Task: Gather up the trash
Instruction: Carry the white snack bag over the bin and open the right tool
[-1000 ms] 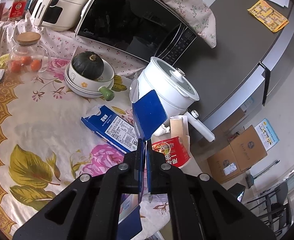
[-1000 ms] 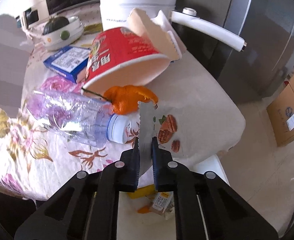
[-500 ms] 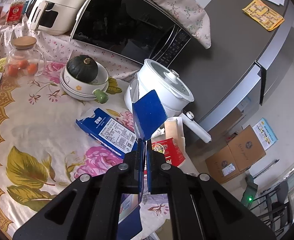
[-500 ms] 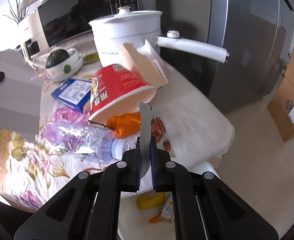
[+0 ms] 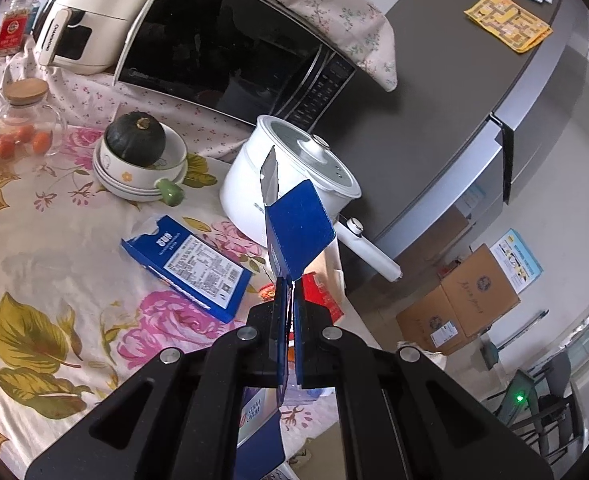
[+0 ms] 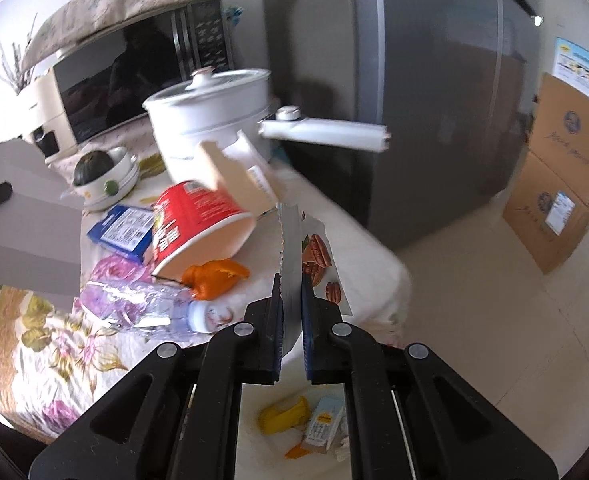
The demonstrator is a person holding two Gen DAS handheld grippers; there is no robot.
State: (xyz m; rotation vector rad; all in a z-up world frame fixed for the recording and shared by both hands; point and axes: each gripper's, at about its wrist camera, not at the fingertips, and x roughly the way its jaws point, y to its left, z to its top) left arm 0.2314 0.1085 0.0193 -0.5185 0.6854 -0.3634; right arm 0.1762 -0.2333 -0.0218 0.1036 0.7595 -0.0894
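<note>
My left gripper (image 5: 289, 292) is shut on an opened blue carton (image 5: 296, 232) whose flap stands up above the flowered tablecloth (image 5: 54, 264). A second blue carton (image 5: 190, 266) lies flat on the cloth to the left. My right gripper (image 6: 292, 284) is shut on a torn snack wrapper (image 6: 292, 240) printed with pecans, held above the table's near corner. On the table in the right wrist view lie a tipped red noodle cup (image 6: 194, 232), an orange scrap (image 6: 214, 276) and a crushed clear bottle (image 6: 142, 308). Below the right gripper a white bin (image 6: 294, 420) holds yellow and orange trash.
A white electric pot (image 5: 290, 184) with a long handle, a bowl with a dark squash (image 5: 138, 152), a glass jar (image 5: 22, 124), a microwave (image 5: 230, 64) and an air fryer (image 5: 90, 28) stand at the back. A grey fridge (image 6: 434, 100) and cardboard boxes (image 6: 562, 188) are to the right.
My right gripper has risen and pulled back with the wrapper, lifting it off the table and bringing the bin below into view. My left gripper has drifted slightly with the blue carton.
</note>
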